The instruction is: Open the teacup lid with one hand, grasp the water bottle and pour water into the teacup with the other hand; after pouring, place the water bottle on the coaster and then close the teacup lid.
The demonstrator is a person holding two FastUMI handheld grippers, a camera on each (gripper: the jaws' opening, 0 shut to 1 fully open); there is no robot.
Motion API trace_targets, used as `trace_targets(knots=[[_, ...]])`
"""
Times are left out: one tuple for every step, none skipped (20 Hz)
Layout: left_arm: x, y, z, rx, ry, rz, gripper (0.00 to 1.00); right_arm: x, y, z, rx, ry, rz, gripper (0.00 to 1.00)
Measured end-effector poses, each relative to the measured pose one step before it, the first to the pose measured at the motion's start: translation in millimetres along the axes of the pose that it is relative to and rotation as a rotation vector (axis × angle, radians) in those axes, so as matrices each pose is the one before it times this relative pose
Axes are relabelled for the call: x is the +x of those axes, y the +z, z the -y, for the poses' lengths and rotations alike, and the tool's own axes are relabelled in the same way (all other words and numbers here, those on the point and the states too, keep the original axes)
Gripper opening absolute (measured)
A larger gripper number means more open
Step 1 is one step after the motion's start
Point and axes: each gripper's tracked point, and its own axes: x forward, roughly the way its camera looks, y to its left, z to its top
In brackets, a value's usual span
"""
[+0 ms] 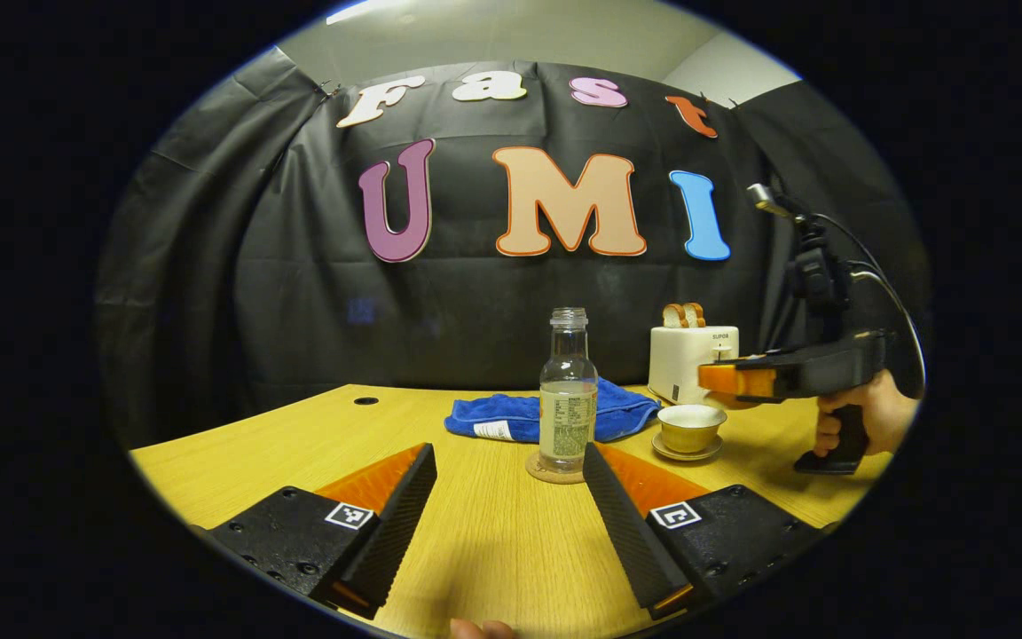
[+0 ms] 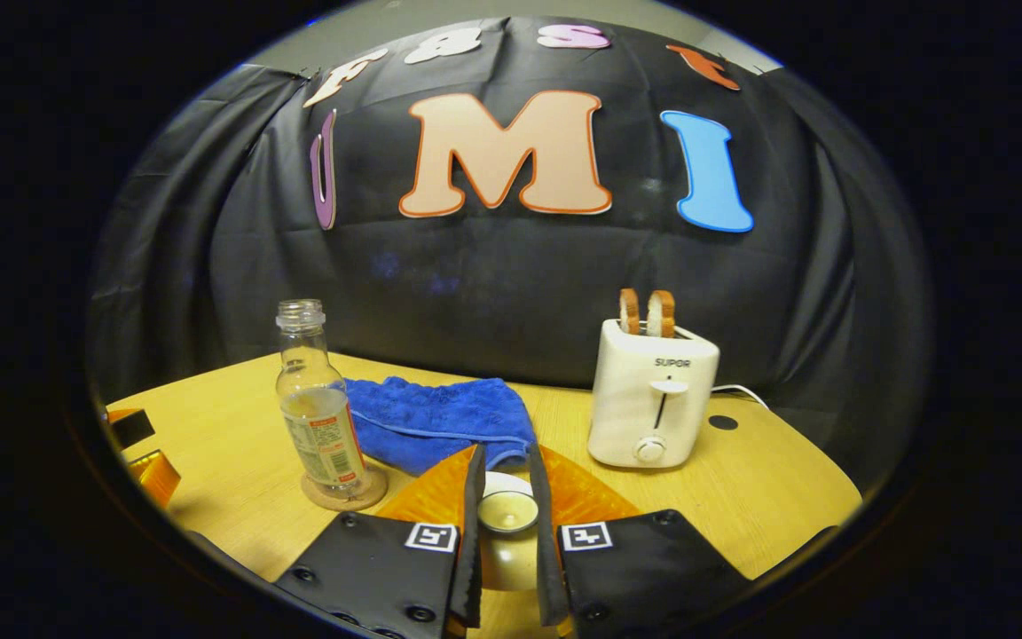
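On the desk, seen in the left gripper view, the left gripper is held wide open with nothing between its fingers. Just ahead of it the water bottle is seen upright on a round coaster — clear, uncapped, partly filled, with a label round its body. Behind it a blue cloth is spread. To the right the teacup is set on its saucer, uncovered, with a white toaster behind. Above the cup the right gripper is held by a hand. In the right gripper view its fingers are seen narrowly parted around a small round lid — whether both press on it cannot be told.
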Motion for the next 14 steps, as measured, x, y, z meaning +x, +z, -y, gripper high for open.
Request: trace_targets(knots=[[-0.4, -0.14, -0.12, -0.00022, -0.00008, -0.0004, 0.97, 8.19, -1.59, -3.59, -0.00903, -0.00196, -0.00727, 0.27], [0.13, -0.48, -0.01, -0.00013, -0.00012, -0.00047, 0.97, 6.51, -1.02, -2.05, -0.00967, -0.00323, -0.01212, 0.29], [-0.51, 0.09, -1.02, -0.00008, -0.00021, 0.00053, 0.97, 6.34, -2.93, -1.97, -0.00479, -0.00222, -0.01016, 0.3], [0.63, 0.5, 1.07, 0.0001, -0.00008, -0.00069, 0.97, 1.12, -3.53, -0.46, -0.00095, -0.00084, -0.00842, 0.3], [0.02, -0.33, -0.33, -0.00021, -0.00017, 0.00026, 0.97, 3.42, -2.34, -0.73, -0.00366, -0.00159, -0.00741, 0.3], [-0.05, 0.47, -0.15, 0.00022, -0.0001, -0.00005, 0.97, 3.61, -2.23, -0.45, -0.00552, -0.00314, -0.0038, 0.3], [-0.64, -0.47, -0.08, 0.0, 0.00007, -0.00024, 0.97, 2.77, -2.56, 0.15, -0.00587, -0.00326, -0.00335, 0.3], [-0.2, 0.12, -0.19, 0.00004, -0.00003, 0.00016, 0.97, 1.33, -2.16, -0.47, -0.0004, -0.00017, -0.00425, 0.3], [0.45, -0.05, 0.19, -0.00011, -0.00008, -0.00005, 0.97, 1.06, -2.19, -0.46, 0.00237, 0.00149, -0.0051, 0.28], [0.09, 0.45, -0.01, 0.00022, 0.00001, -0.00019, 0.97, 1.69, -1.49, -0.7, 0.00254, 0.00132, -0.00306, 0.28], [0.03, -0.08, -0.17, -0.00027, 0.00014, 0.00009, 0.97, 1.21, -1.37, 0.15, -0.00191, -0.00421, 0.0007, 0.28], [0.44, -0.14, -0.1, 0.00035, -0.00019, 0.00032, 0.97, 1.64, 0.14, 0.9, -0.0015, -0.0034, 0.00169, 0.3], [-0.23, -0.35, 0.02, -0.00009, 0.0, -0.00015, 0.97, 1.02, -1.15, -0.16, 0.00498, 0.0007, -0.00115, 0.27], [-0.25, 0.54, 0.0, 0.00011, -0.00009, 0.00023, 0.97, 0.66, -0.95, 0.31, 0.00233, -0.00165, -0.00474, 0.3]])
